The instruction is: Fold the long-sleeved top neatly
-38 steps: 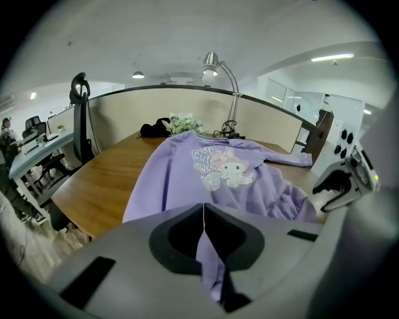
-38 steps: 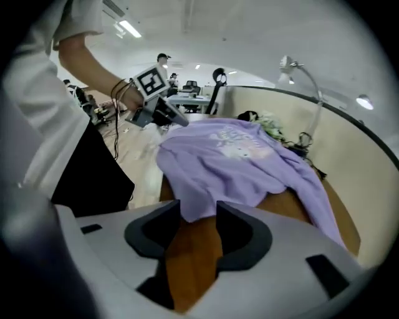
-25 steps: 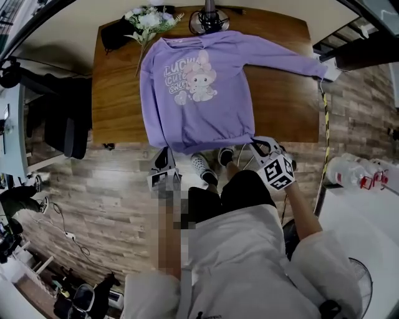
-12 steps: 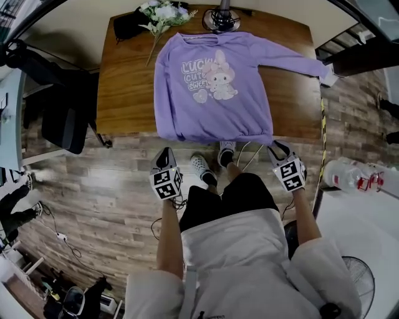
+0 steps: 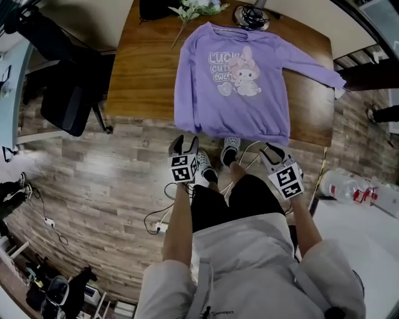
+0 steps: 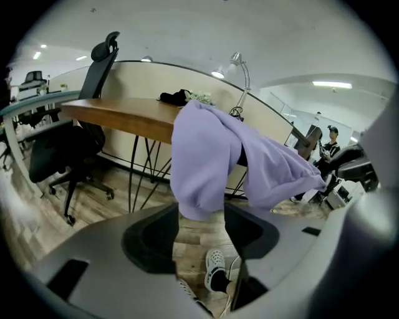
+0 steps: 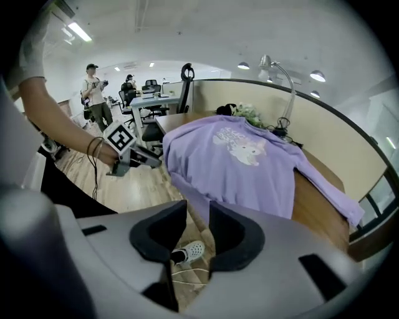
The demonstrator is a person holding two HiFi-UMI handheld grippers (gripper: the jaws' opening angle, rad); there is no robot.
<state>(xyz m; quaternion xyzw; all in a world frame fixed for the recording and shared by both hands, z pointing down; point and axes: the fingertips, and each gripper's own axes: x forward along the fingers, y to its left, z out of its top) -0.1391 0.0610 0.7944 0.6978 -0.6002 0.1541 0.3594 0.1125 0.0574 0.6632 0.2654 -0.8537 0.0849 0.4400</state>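
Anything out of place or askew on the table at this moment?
Yes. The purple top lies off-square on the table: its hem droops over the near edge, and one sleeve trails past the table's right edge. The other sleeve is not visible in the head view. Nothing looks spilled or damaged.

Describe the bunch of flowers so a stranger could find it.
Start at the wooden table with the purple long-sleeved top on it. At its far edge, beside the top's neckline, lies the bunch of flowers. It alone is white and green, between a black item and the lamp base.
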